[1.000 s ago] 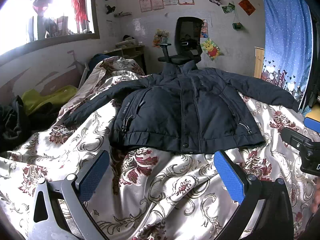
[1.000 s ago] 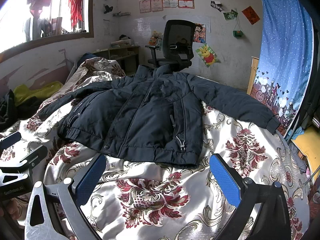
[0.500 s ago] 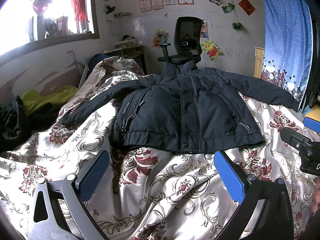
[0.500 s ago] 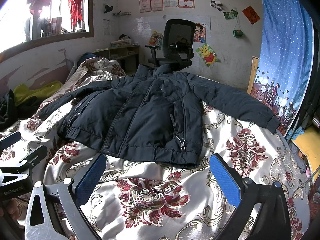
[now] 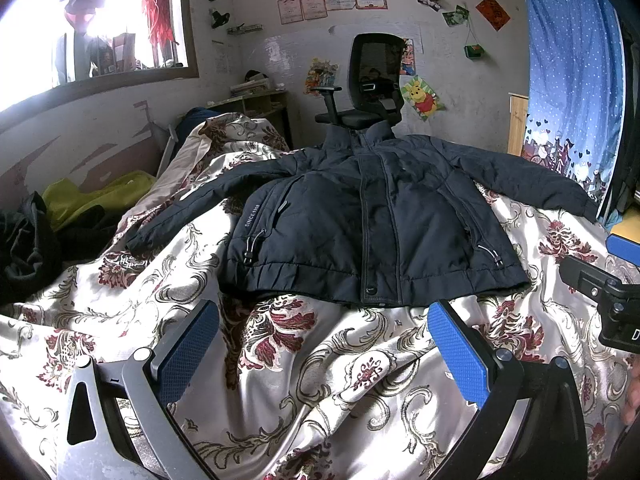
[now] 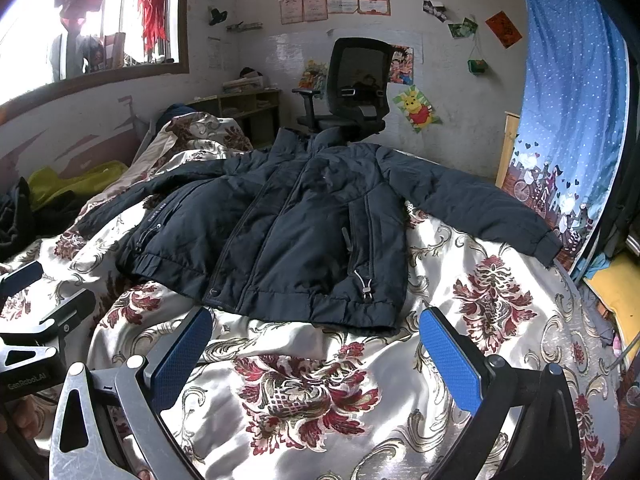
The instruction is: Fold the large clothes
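Observation:
A dark navy padded jacket (image 5: 372, 220) lies front up on the flowered bedspread (image 5: 320, 380), zipped, both sleeves spread out to the sides. It also shows in the right wrist view (image 6: 288, 232). My left gripper (image 5: 322, 344) is open and empty, hovering just short of the jacket's hem. My right gripper (image 6: 316, 350) is open and empty, also just short of the hem, towards the jacket's right half. Each gripper shows at the edge of the other's view.
A black office chair (image 5: 372, 88) stands beyond the bed's far end. Dark and yellow-green clothes (image 5: 80, 200) are piled at the left by the wall. A blue curtain (image 5: 572, 72) hangs at the right. A wooden shelf (image 6: 240, 108) stands by the far wall.

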A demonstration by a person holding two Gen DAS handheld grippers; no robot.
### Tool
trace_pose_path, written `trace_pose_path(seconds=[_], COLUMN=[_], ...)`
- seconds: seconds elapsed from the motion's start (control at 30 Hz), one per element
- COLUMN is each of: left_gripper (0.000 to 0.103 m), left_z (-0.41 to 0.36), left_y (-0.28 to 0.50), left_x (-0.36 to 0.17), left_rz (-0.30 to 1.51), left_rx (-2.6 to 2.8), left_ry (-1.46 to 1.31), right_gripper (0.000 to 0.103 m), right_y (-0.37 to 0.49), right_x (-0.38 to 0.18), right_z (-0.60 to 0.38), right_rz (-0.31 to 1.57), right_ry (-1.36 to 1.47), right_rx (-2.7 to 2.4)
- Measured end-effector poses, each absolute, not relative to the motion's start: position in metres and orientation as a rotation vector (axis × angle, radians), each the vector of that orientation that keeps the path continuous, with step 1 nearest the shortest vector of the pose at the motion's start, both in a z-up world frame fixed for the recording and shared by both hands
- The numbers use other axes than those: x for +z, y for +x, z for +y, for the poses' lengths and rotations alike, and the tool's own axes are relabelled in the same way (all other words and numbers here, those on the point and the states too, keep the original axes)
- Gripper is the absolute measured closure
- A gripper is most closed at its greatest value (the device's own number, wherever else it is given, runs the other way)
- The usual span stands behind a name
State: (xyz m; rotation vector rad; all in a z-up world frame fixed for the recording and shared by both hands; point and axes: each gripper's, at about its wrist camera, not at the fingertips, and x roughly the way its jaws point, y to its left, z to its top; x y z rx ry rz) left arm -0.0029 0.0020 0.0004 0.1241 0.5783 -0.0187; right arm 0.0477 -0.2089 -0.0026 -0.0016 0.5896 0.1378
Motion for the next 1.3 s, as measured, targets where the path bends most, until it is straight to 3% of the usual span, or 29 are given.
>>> trace_pose_path(seconds=[0.63,1.07,1.3], left_gripper=[0.001,0.001,0.001], left_z=[-0.008,-0.030,-0.054], left_y=[0.010,0.038,0.058], left_x=[-0.001,0.067,0.101], left_rz=[0.645,0.597,0.569], left_rx=[-0.012,-0.015,0.028], left_ry=[0.144,0.196,0.219], right_gripper=[0.000,0.000,0.000], right_y=[0.056,0.077,0.120], right_x=[-0.018,0.030,0.042], right_z=[-0.213,-0.249,-0.303], right_rz=[0.675,0.551,0.579], right_ry=[-0.027,-0.091,-0.010], right_rx=[0.052,0.014,0.133])
